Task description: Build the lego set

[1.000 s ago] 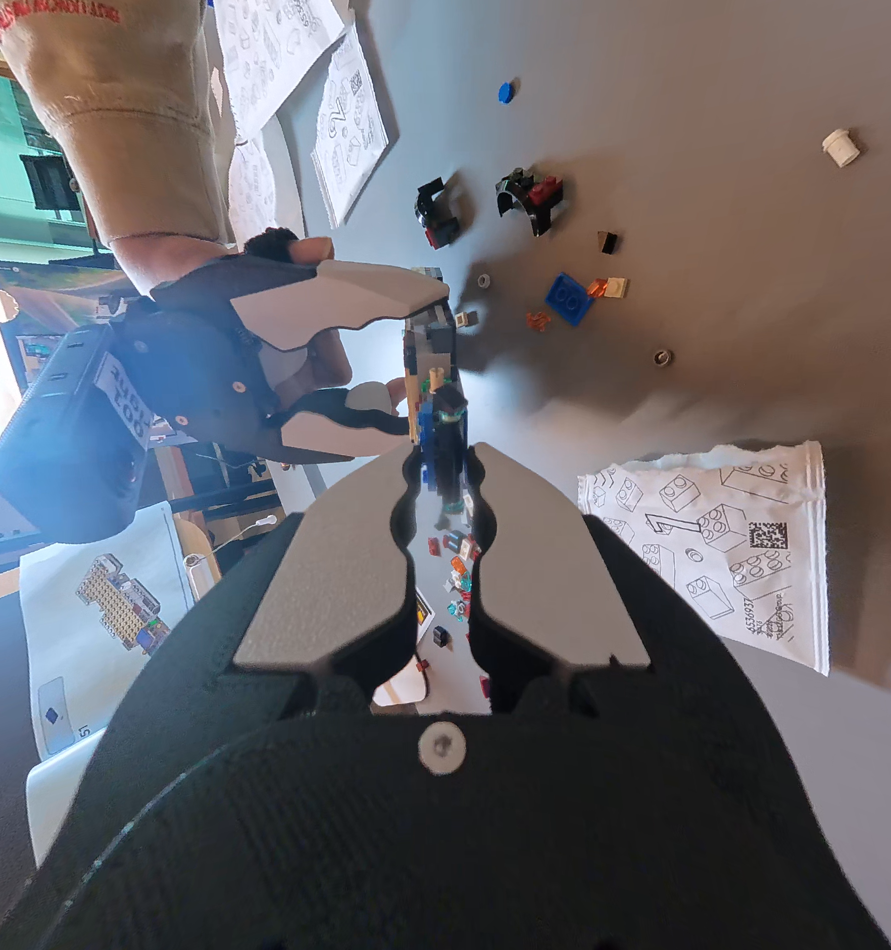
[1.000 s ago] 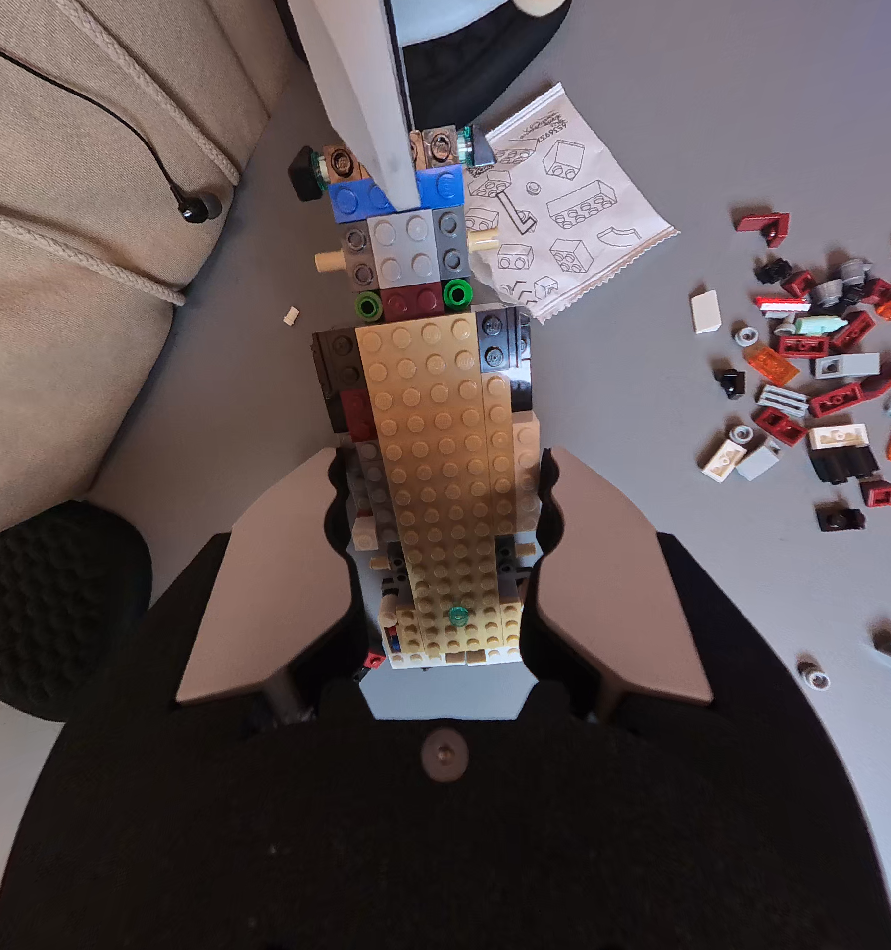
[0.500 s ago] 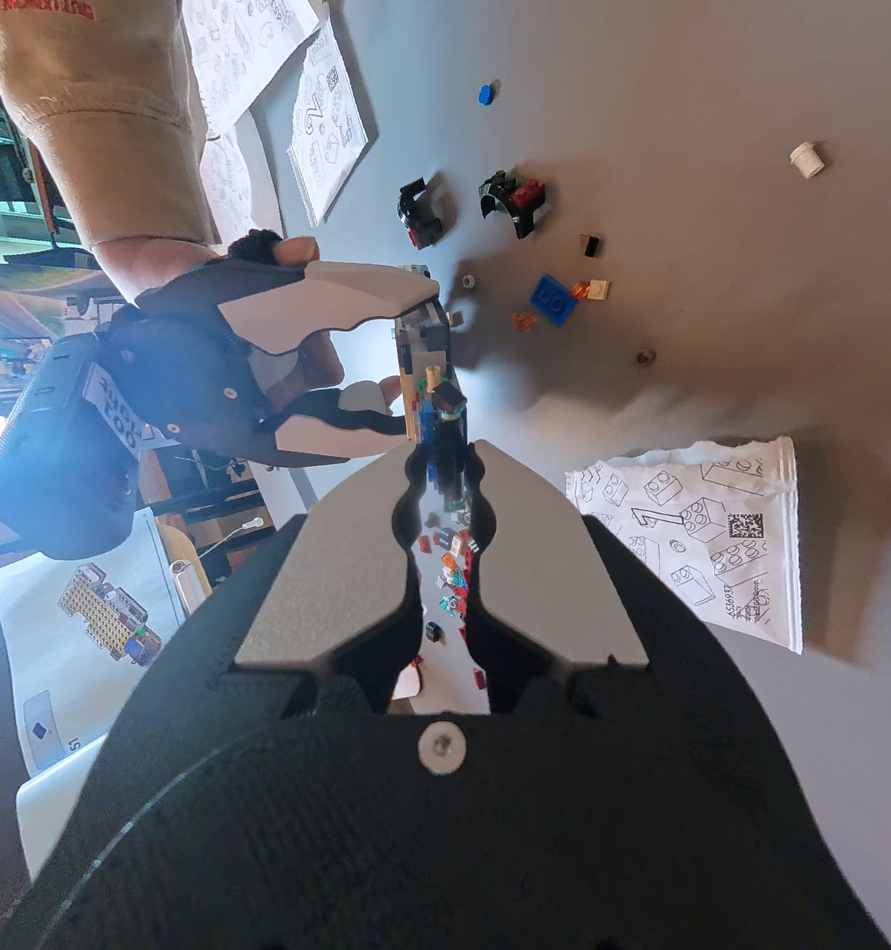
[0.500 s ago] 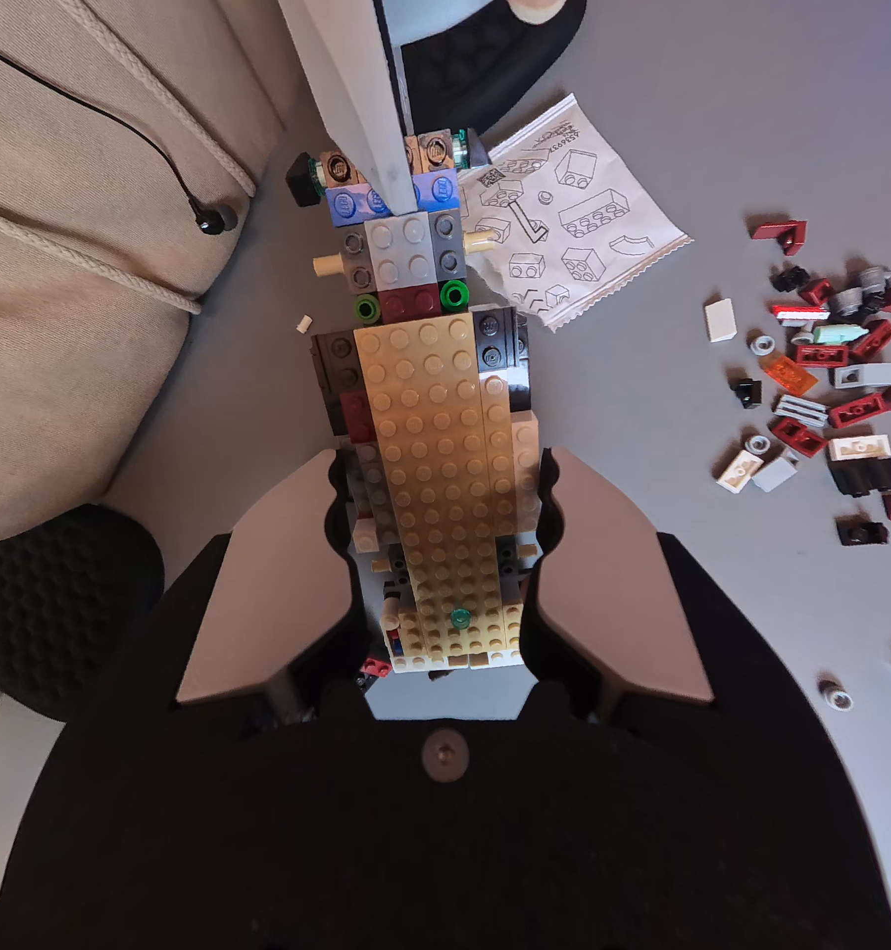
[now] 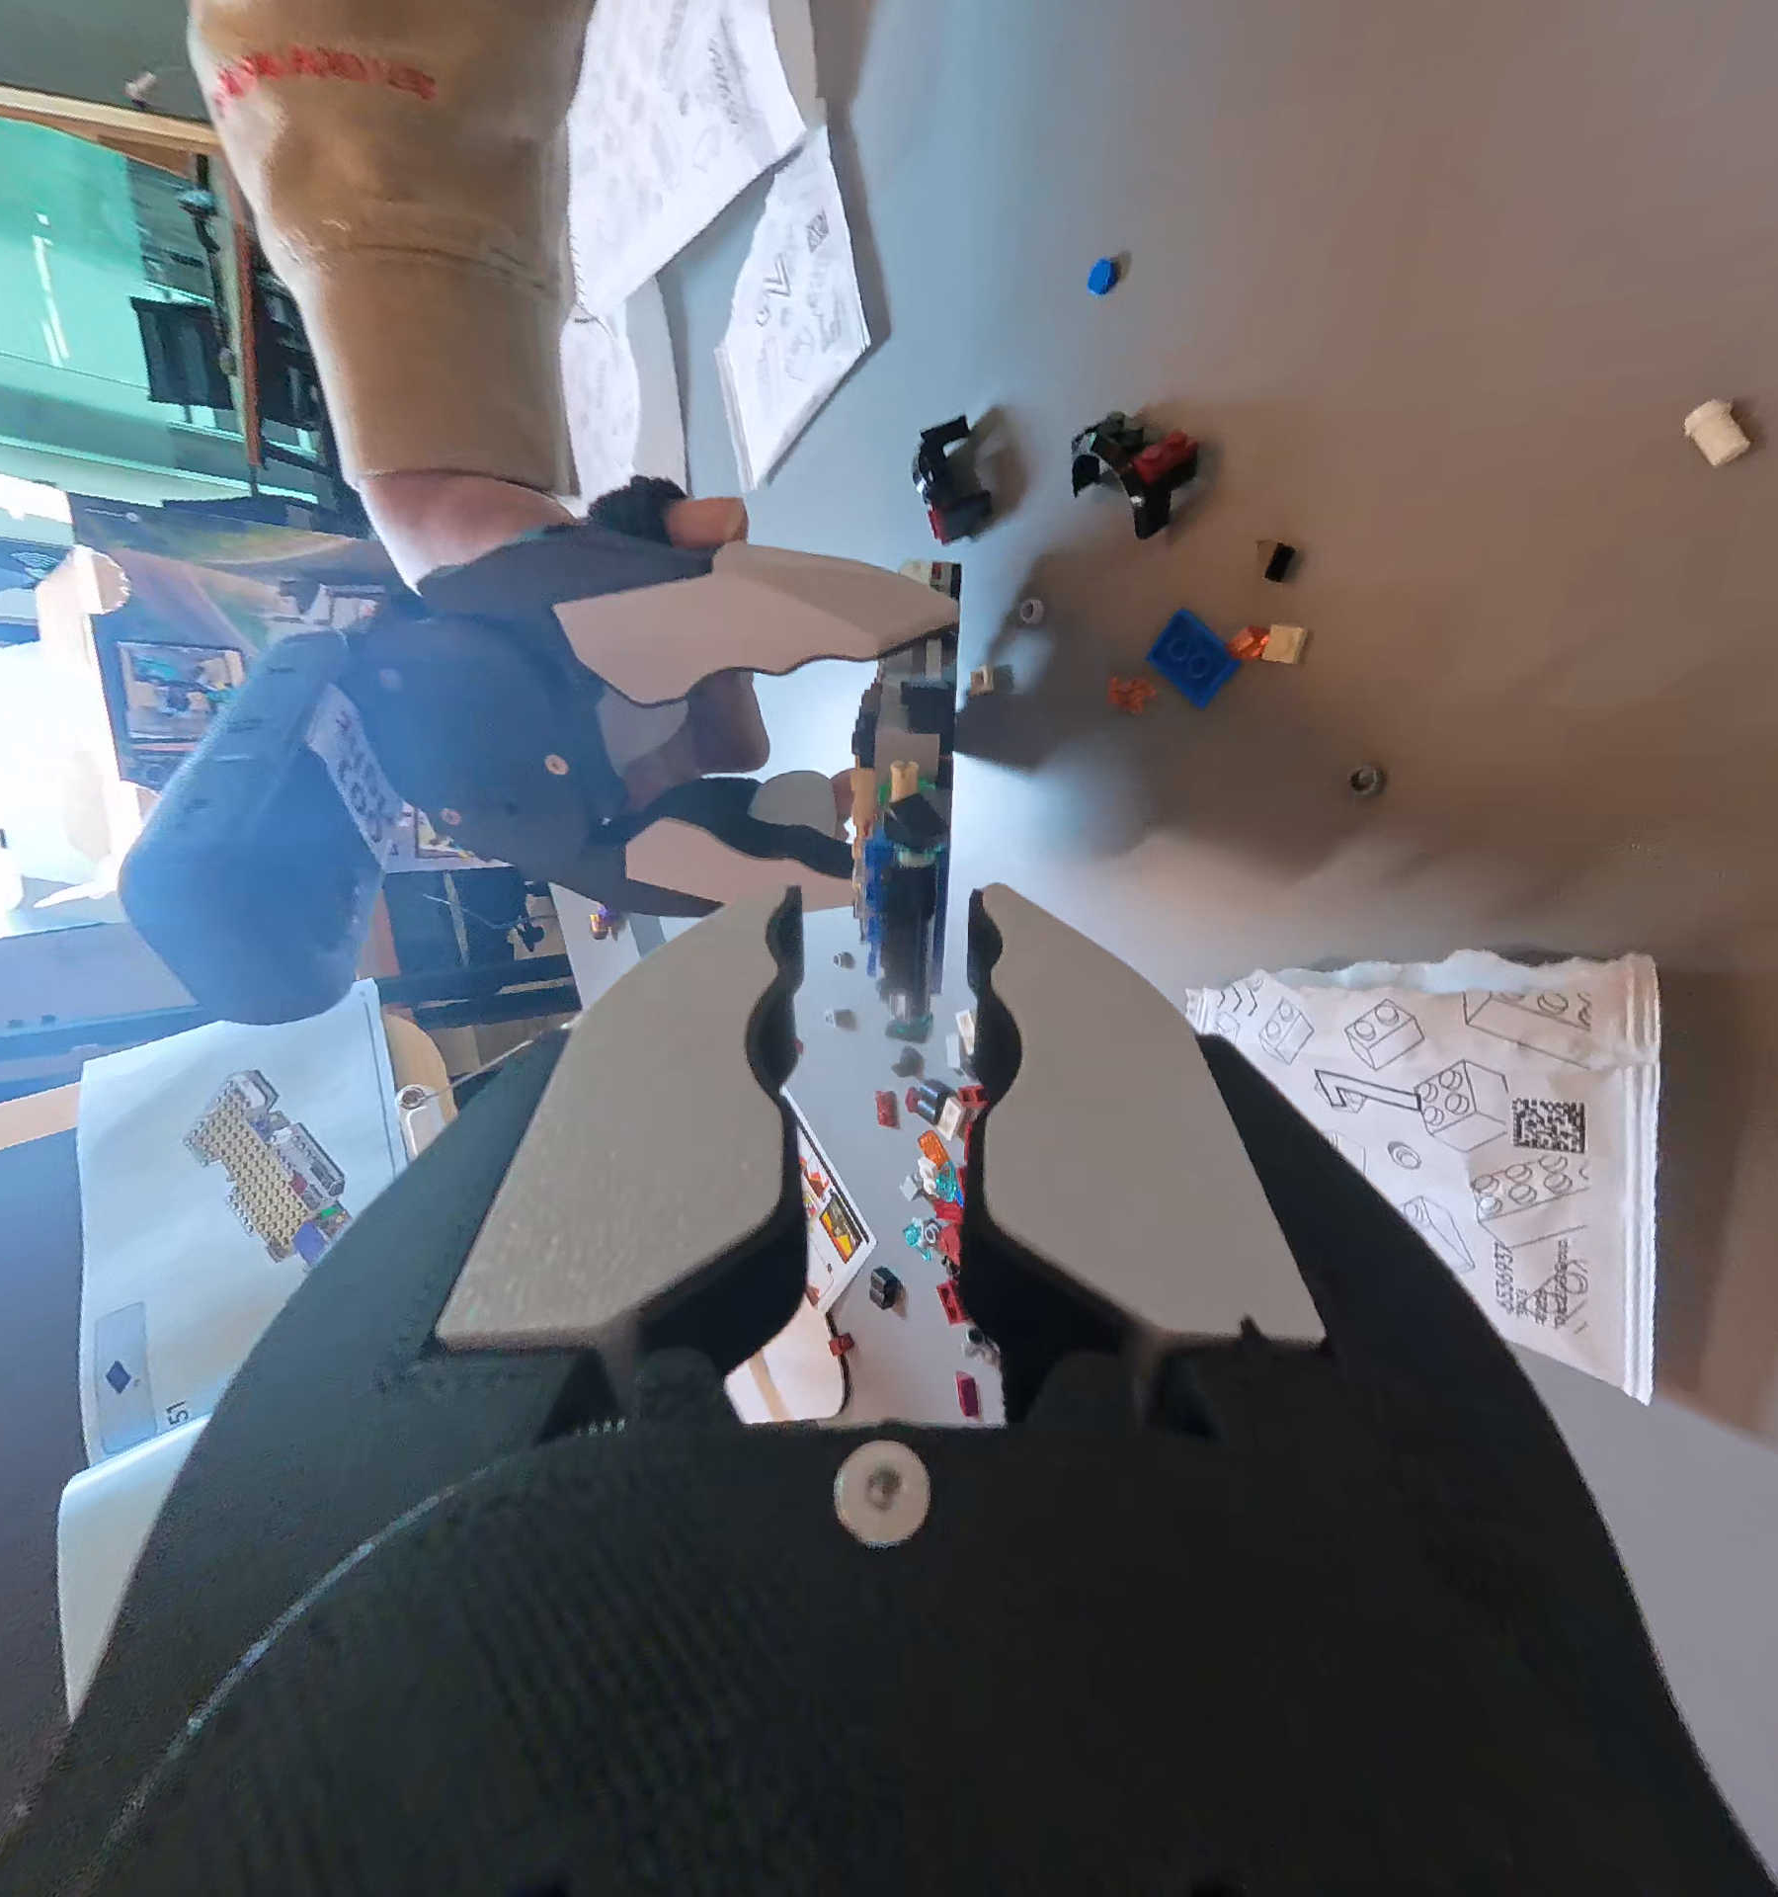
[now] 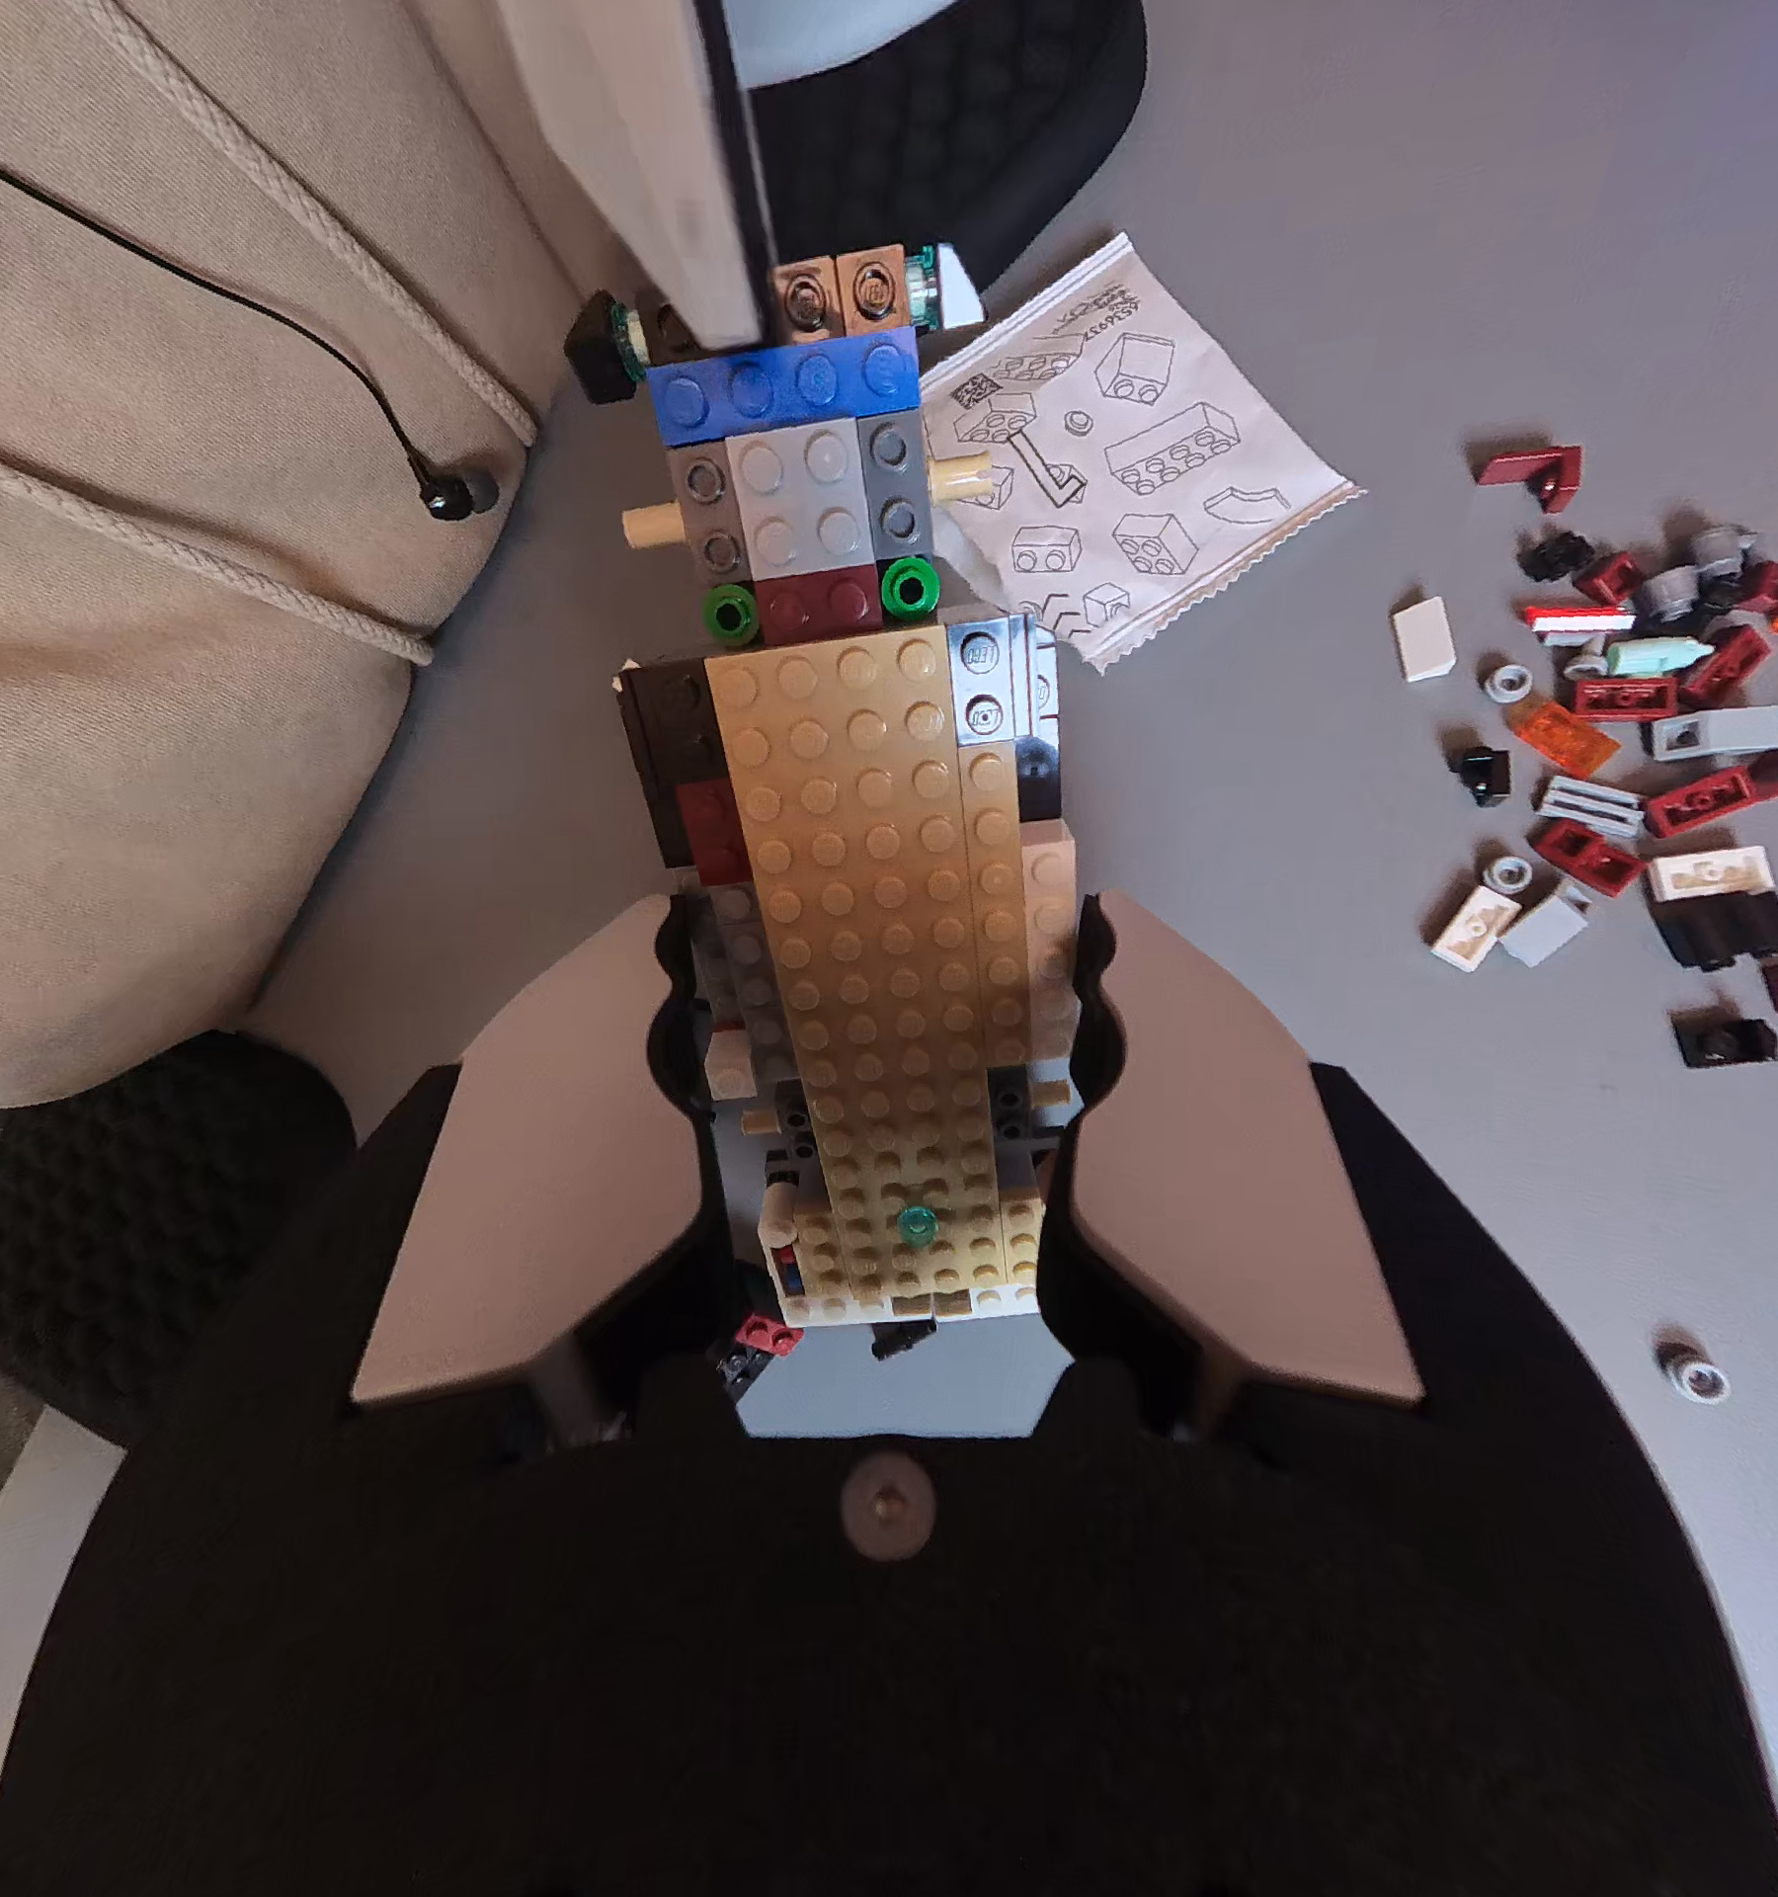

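My right gripper (image 6: 885,914) is shut on a long brick model (image 6: 864,873) with a tan studded plate on top, and both pads press its sides. The model's far end has blue, grey and dark red bricks and two green rings. In the left wrist view my left gripper (image 5: 885,903) is open. The model's blue and black end (image 5: 905,924) stands between its pads, with a gap on each side. The right gripper (image 5: 900,744) shows there holding the model edge-on. One left finger (image 6: 649,154) shows in the right wrist view at the model's far end.
A pile of loose small bricks (image 6: 1685,770) lies on the grey table at the right. A torn white paper bag (image 6: 1121,462) lies beside the model's far end. A person's beige sweater (image 6: 146,513) fills the left. An instruction booklet (image 5: 238,1160) lies at the table's edge. Some 8 cm of space lies between my two pairs of fingers.
My left jaws were shut on the model's far end and have now opened off it. The left finger has drawn back from the blue brick. The right grip holds steady.
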A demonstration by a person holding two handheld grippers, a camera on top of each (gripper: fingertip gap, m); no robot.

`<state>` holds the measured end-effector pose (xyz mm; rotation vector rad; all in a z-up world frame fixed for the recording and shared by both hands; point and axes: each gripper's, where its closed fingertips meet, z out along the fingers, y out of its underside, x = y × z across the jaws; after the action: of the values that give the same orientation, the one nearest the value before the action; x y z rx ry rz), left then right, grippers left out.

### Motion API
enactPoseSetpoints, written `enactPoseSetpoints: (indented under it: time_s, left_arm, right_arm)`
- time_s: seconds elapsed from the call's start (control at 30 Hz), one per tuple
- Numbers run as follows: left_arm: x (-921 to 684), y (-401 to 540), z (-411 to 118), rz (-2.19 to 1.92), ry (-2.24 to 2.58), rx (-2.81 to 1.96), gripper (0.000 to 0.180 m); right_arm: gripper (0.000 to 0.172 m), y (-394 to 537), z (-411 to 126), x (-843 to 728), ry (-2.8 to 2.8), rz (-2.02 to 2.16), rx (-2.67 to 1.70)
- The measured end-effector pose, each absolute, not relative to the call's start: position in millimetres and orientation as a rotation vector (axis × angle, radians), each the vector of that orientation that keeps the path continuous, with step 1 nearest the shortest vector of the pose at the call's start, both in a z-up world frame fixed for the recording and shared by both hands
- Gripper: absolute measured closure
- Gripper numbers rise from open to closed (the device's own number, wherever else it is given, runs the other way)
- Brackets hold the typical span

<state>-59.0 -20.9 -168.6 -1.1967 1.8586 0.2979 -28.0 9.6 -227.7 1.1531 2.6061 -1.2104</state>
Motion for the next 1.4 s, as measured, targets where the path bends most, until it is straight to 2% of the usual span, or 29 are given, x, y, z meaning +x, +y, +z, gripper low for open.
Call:
enactPoseSetpoints:
  time_s: [0.1,0.23,0.73,0.9,0.93,0.97,1.0,1.23,1.4]
  left_arm:
    - [-57,-22,-168,0.315,1.862,-1.17,0.15]
    - [-54,-23,-171,0.324,1.881,-1.137,0.164]
    - [-51,-25,-172,0.267,1.925,-1.203,0.166]
    - [-53,-18,-168,0.217,1.799,-1.256,0.165]
    - [-56,-15,-166,0.221,1.755,-1.272,0.159]
    - [-60,-13,-166,0.213,1.721,-1.315,0.144]
    - [-65,-13,-166,0.17,1.674,-1.366,0.138]
    - [-86,-8,-171,-0.217,1.216,-1.649,0.14]
    - [-81,-3,-191,-0.543,0.958,-1.783,0.134]
  right_arm:
    - [0.1,9,-227,-29,2.594,-1.221,1.151]
    - [0.1,8,-226,-29,2.59,-1.226,1.147]
    - [0.1,5,-227,-27,2.593,-1.207,1.131]
    - [0.1,11,-223,-27,2.565,-1.241,1.183]
    - [0.1,13,-224,-27,2.578,-1.238,1.192]
    - [0.1,17,-226,-26,2.612,-1.212,1.196]
    - [0.1,20,-227,-25,2.637,-1.194,1.2]
    - [0.1,36,-229,-26,2.755,-1.085,1.232]
    - [0.1,45,-240,-33,2.856,-0.904,1.228]
